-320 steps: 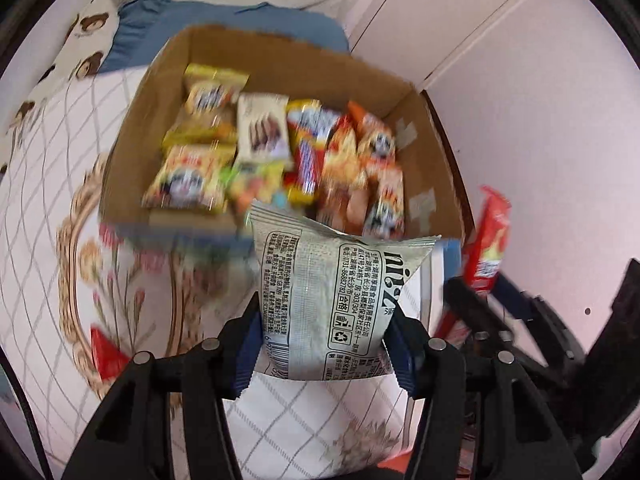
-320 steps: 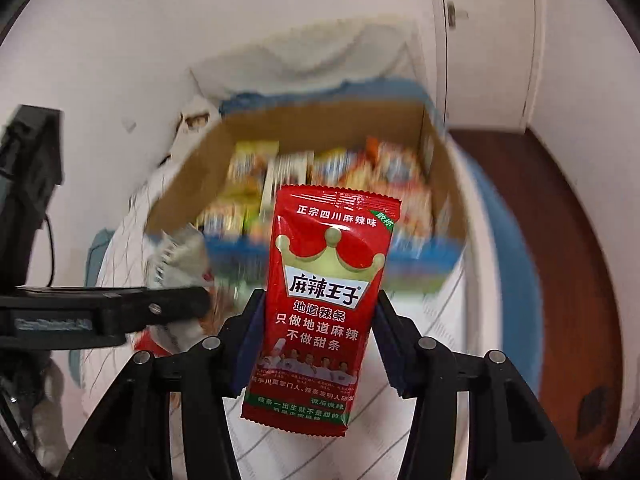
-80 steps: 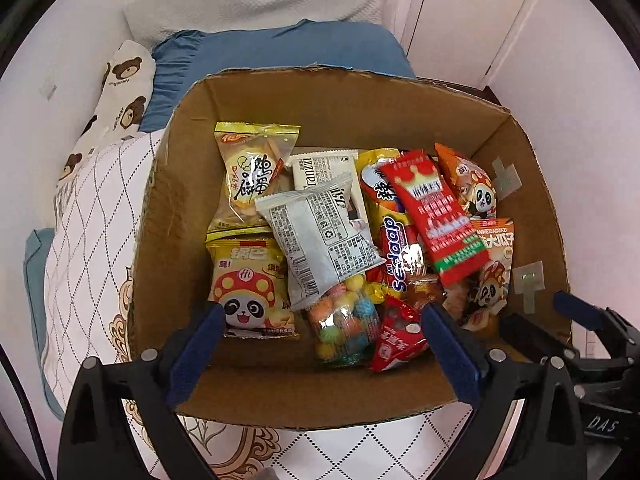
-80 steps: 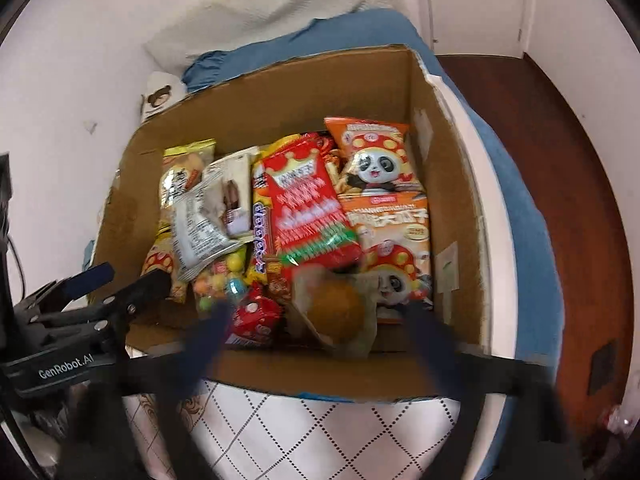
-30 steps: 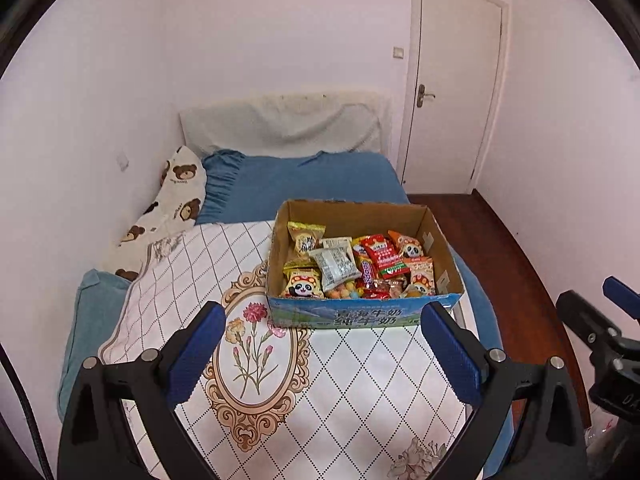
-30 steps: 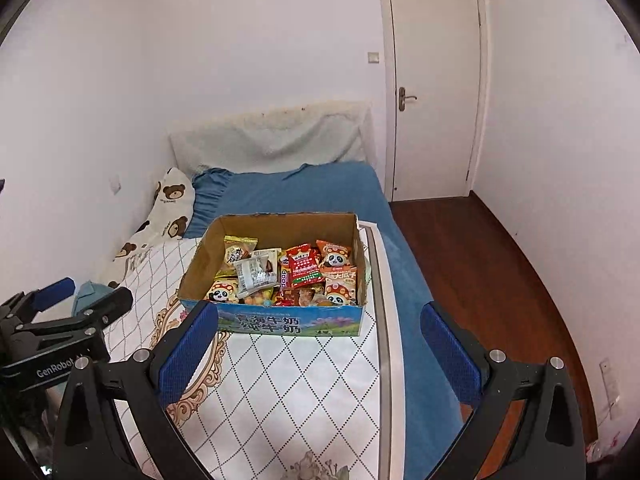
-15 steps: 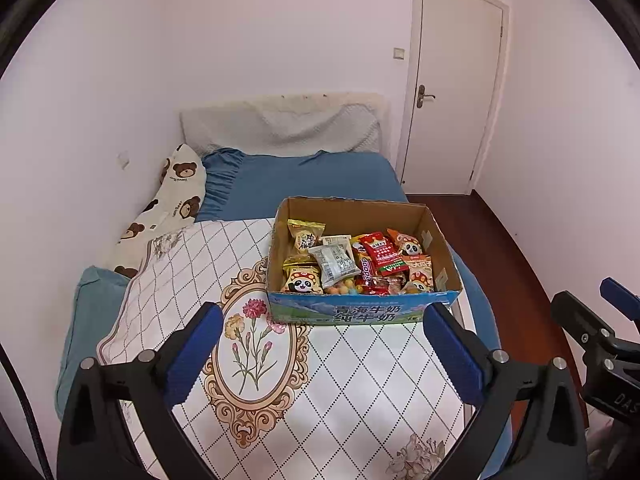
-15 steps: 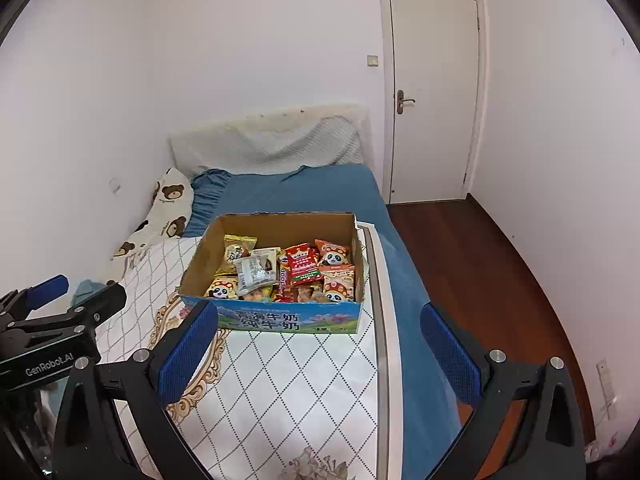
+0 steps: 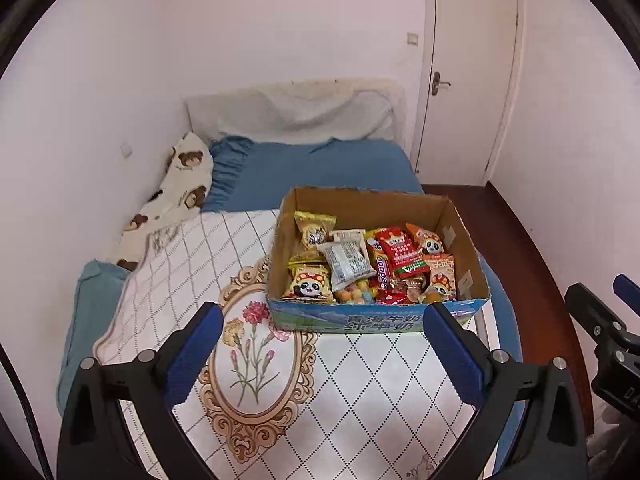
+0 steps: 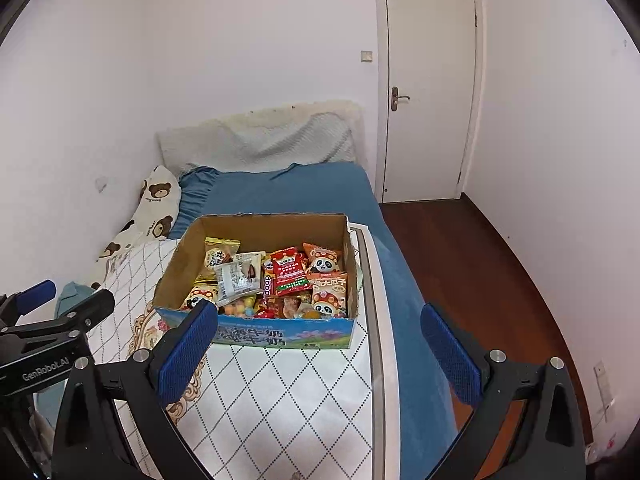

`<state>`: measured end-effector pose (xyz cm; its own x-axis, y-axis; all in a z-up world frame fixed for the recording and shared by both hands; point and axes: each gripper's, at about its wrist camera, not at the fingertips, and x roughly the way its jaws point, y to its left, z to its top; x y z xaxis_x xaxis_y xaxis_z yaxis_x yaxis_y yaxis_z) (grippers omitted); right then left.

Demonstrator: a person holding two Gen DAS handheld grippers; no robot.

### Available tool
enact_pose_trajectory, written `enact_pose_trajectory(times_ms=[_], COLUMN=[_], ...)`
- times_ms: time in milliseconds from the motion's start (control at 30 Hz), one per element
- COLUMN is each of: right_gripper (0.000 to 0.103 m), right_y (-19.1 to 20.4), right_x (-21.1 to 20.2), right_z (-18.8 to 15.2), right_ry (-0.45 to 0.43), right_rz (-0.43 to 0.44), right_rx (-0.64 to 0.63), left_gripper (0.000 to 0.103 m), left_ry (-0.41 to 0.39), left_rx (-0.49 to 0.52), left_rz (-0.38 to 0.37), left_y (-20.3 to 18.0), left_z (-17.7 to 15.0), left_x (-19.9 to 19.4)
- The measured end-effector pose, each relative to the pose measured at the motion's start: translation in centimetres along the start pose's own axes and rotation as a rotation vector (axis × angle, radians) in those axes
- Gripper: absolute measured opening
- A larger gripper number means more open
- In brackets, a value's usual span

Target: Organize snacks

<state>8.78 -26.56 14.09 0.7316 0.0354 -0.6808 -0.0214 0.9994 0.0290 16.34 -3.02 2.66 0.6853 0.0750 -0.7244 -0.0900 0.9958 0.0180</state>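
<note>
Snacks (image 9: pixel 362 268) boxed, beyond both grippers

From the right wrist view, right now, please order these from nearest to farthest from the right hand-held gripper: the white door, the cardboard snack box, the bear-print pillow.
1. The cardboard snack box, just ahead of the right hand-held gripper, on the quilt.
2. The bear-print pillow, beyond the box, left by the wall.
3. The white door, far right, past the bed.
</note>
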Motion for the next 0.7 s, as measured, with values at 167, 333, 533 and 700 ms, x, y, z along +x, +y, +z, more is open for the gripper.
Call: enact_pose_trajectory(times_ms=[167,333,533,700], right_gripper=[0.103,0.103,0.103,0.103], right_y=[0.3,0.2,0.3,0.3], right_x=[2.8,5.1,7.1,8.7], right_z=[0.2,0.4,0.8,0.8], right_ry=[0.033,0.054,0.076,0.095], right_rz=[0.0,-0.002,-0.008,-0.012], right_rx=[0.004,0.017,0.017,0.017], left_gripper=[0.102,0.102,0.102,0.102], left_ry=[0.034,0.065,0.087,0.1], left_rx=[0.01,-0.003,0.002,0.012], left_rz=[0.018,0.02,0.023,0.027], left_y=[0.0,0.2,0.1,-0.2], left_z=[0.6,1.1,1.4,1.5], left_x=[2.4,4.6,6.3,7.3])
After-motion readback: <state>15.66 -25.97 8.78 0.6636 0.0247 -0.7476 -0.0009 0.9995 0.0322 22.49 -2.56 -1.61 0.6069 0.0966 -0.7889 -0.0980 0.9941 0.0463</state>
